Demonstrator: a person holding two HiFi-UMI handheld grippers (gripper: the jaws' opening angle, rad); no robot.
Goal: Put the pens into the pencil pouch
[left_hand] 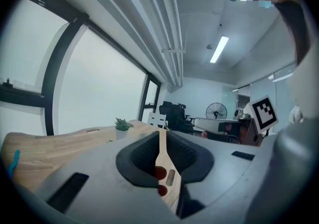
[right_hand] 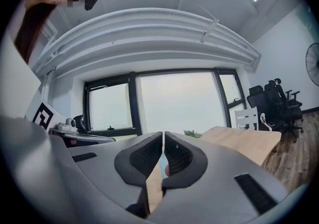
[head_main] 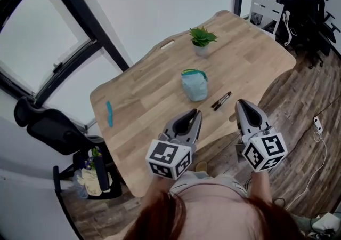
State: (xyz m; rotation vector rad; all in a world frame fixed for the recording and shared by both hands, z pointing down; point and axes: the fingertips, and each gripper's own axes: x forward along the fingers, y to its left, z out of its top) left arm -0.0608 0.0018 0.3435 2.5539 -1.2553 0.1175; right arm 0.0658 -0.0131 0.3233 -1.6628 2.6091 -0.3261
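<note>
Left gripper (head_main: pixel 196 113) stands slightly parted and empty, right gripper (head_main: pixel 241 104) clenched on nothing; I see both over the near edge of the table (head_main: pixel 144 100). Two black pens (head_main: pixel 221 101) lie just beside the pencil pouch (head_main: pixel 194 85), close to that edge. A blue pen (head_main: pixel 109 113) lies well apart near the left edge, bare wood between.

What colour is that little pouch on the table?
The pouch is pale blue, best in head view.
</note>
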